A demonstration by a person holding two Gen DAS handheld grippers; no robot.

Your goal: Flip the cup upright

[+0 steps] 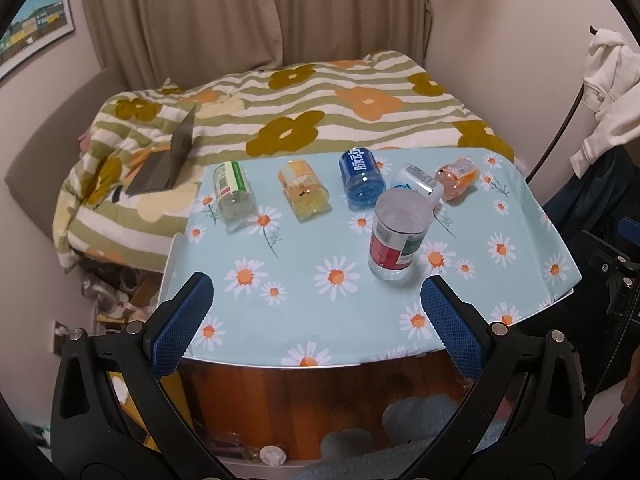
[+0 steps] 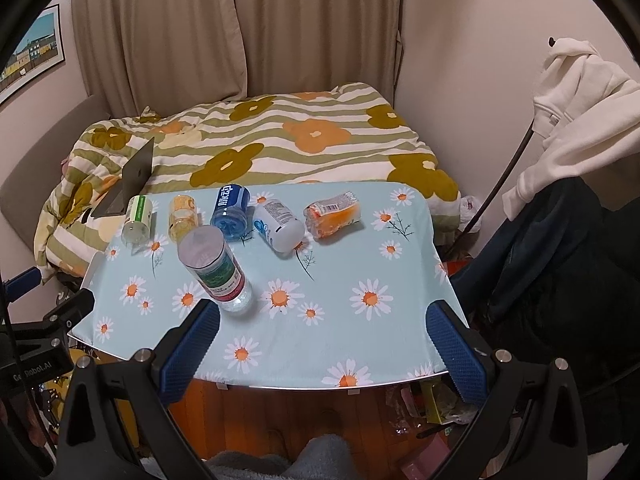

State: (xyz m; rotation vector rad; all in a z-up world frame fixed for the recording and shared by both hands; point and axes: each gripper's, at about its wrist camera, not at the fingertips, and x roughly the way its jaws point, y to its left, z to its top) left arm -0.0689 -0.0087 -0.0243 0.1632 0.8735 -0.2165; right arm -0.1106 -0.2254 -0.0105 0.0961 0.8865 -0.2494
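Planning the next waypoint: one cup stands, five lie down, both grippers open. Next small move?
Probably ease the right gripper forward toward the white cup. It lies on its side behind the standing red-label cup, nearest that gripper's centerline; jaws are open and empty.

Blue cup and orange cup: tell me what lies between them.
The white cup lies on its side between the blue cup and the orange cup on the table. The right wrist view shows it best.
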